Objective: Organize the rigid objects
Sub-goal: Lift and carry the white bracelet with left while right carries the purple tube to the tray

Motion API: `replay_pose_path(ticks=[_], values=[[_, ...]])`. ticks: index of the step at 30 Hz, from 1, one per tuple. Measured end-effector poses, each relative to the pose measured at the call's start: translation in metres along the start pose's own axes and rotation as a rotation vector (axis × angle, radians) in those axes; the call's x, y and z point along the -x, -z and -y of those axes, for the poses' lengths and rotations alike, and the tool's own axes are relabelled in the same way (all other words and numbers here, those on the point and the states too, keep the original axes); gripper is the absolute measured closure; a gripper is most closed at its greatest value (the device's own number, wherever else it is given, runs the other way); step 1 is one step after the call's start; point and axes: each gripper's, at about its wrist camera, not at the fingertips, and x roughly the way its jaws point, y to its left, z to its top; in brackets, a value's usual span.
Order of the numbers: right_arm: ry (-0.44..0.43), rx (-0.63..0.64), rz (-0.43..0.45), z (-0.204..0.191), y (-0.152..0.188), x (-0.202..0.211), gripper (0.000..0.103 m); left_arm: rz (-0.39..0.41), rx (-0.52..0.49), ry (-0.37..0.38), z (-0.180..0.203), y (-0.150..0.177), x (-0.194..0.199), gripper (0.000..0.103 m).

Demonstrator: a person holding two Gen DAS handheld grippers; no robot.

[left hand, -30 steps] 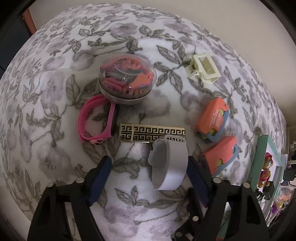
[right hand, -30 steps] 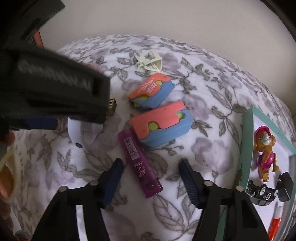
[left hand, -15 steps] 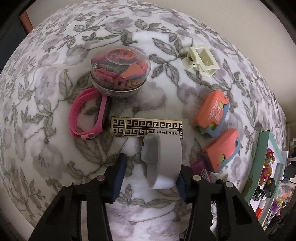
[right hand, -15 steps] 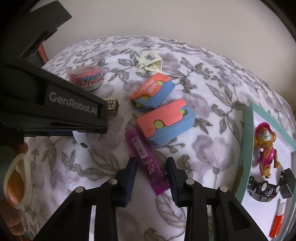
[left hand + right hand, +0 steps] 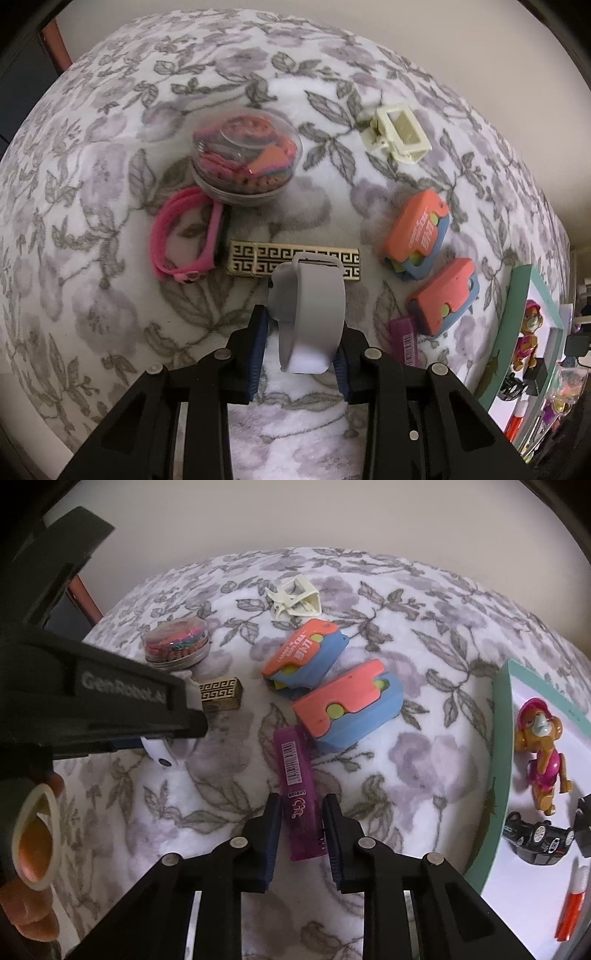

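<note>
My left gripper is shut on a grey wristband, which stands on edge on the floral blanket. My right gripper is shut on the near end of a purple lighter lying on the blanket. In the right wrist view the left gripper's black body fills the left side and hides most of the wristband. Two orange-and-blue plastic cases lie just beyond the lighter.
A gold patterned bar, a pink band, a clear round box of coloured bits and a cream hair claw lie on the blanket. A teal-edged tray with a dog figure and toy car sits at right.
Both grippers' jaws have closed: the left around the grey wristband, the right around the purple lighter. Both moved slightly forward.
</note>
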Motion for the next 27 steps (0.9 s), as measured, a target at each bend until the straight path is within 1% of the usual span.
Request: replay_pose_path(ticks=[7, 11, 13, 19, 23, 27], values=[[-0.07, -0.023, -0.005, 0.001, -0.001, 0.006, 0.082, 0.052, 0.019, 0.035, -0.002, -0.001, 0.026, 0.069], [-0.101, -0.043, 0.006, 0.005, -0.003, 0.016, 0.082, 0.09, 0.028, 0.054, -0.007, -0.003, 0.044, 0.069], [-0.121, -0.053, 0.025, 0.008, -0.005, 0.026, 0.082, 0.117, 0.031, 0.062, -0.009, -0.006, 0.055, 0.069], [-0.138, -0.084, 0.121, 0.019, -0.018, 0.067, 0.082, 0.193, 0.037, 0.096, -0.012, -0.007, 0.089, 0.069], [-0.119, -0.111, 0.209, 0.033, -0.027, 0.106, 0.082, 0.257, 0.016, 0.109, -0.003, -0.004, 0.114, 0.069], [-0.062, -0.147, 0.283, 0.054, -0.029, 0.145, 0.082, 0.3, -0.026, 0.129, 0.012, 0.002, 0.134, 0.069]])
